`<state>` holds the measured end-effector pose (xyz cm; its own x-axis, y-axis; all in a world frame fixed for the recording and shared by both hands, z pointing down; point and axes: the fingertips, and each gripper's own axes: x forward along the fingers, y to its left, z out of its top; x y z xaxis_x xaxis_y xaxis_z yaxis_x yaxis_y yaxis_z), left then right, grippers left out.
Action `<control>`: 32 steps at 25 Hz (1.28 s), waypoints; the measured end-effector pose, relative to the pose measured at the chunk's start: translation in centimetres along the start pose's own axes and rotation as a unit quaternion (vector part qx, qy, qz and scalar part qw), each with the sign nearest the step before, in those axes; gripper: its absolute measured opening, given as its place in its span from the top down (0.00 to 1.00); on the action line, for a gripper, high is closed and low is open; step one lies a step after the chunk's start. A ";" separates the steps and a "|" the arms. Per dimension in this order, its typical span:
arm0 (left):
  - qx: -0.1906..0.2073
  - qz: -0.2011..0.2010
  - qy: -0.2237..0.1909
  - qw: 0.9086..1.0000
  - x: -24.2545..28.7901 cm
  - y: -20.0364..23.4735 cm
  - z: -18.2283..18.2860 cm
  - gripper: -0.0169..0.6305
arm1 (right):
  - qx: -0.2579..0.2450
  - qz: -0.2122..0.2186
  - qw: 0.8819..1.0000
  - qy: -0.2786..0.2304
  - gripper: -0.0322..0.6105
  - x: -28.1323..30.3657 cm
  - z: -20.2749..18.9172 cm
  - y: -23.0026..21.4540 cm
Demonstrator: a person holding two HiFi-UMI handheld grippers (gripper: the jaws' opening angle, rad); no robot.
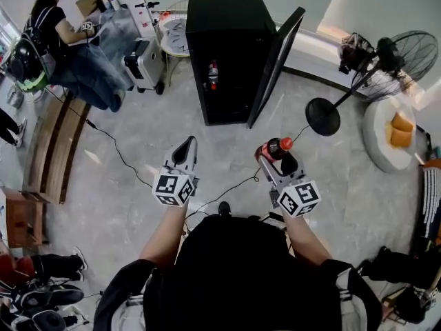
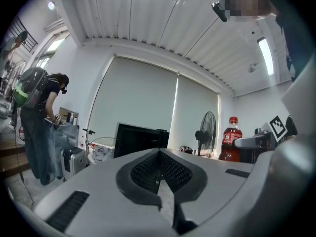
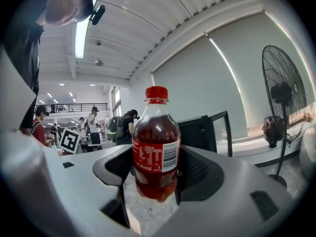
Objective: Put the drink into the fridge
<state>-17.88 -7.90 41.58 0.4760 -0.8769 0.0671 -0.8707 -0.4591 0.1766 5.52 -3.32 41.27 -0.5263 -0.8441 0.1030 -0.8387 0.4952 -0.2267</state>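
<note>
Cola bottle (image 3: 155, 147), red-capped and dark-filled, pinched in our right gripper (image 1: 278, 161); our left gripper (image 1: 185, 149) is pressed together, facing the open black fridge (image 1: 224, 54) on grey floor (image 1: 131, 205).

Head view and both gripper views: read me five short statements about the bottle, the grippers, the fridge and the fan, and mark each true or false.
1. The right gripper holds a red-capped cola bottle between its fingers. True.
2. The left gripper holds a second bottle. False: its fingers are together with nothing between them.
3. The black fridge has its door shut. False: the door stands open.
4. The cola bottle stands upright in the right gripper view. True.
5. In the head view, the standing fan is left of the fridge. False: it is to the fridge's right.
</note>
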 end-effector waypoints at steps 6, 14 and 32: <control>-0.019 -0.016 0.009 1.000 4.0 1.6 -1.1 0.95 | -0.004 -0.012 1.000 0.003 0.48 3.4 0.8 -2.2; 0.002 -0.019 0.015 1.000 9.6 4.7 -0.9 0.95 | -0.045 -0.037 0.998 0.004 0.48 9.2 2.0 -5.3; 0.009 0.029 0.041 0.999 27.7 5.4 -0.9 0.95 | -0.059 0.050 0.997 0.027 0.48 24.4 2.4 -18.6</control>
<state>-9.31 -34.51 45.31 0.4318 -0.8881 0.1574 -0.8992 -0.4101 0.1527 8.59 -33.61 45.62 -0.6117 -0.7788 0.1388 -0.7910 0.5992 -0.1236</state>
